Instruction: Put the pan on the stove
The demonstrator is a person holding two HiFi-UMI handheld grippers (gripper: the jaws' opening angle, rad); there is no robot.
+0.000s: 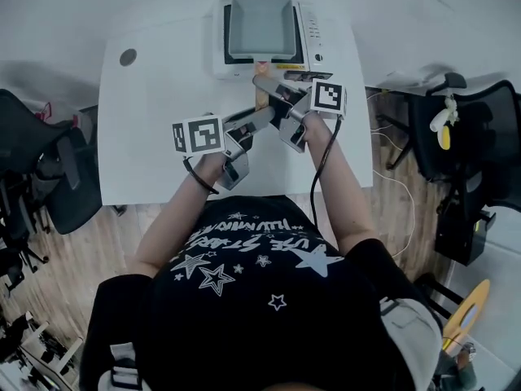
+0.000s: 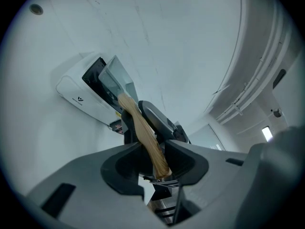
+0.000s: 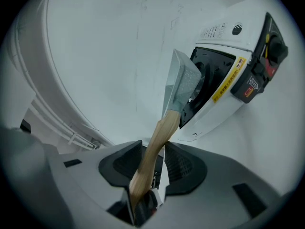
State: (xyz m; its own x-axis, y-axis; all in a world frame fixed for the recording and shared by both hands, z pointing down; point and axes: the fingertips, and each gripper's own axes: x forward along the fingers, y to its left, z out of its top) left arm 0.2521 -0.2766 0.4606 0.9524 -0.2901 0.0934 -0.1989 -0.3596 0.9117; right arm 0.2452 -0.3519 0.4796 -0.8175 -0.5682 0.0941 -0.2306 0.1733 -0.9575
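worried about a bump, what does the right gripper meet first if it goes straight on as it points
Probably the near side of the stove. The right gripper is shut on the handle, so the pan would go along with it; depth is unclear.

— What is kept from sight in the head view?
— Most of the handle (image 1: 261, 98) is covered by the left claw (image 1: 260, 119) and the right claw (image 1: 267, 83), and the top of the stove (image 1: 309, 24) is hidden under the pan (image 1: 260, 24).
— And the stove's print?
— Too small to be read.
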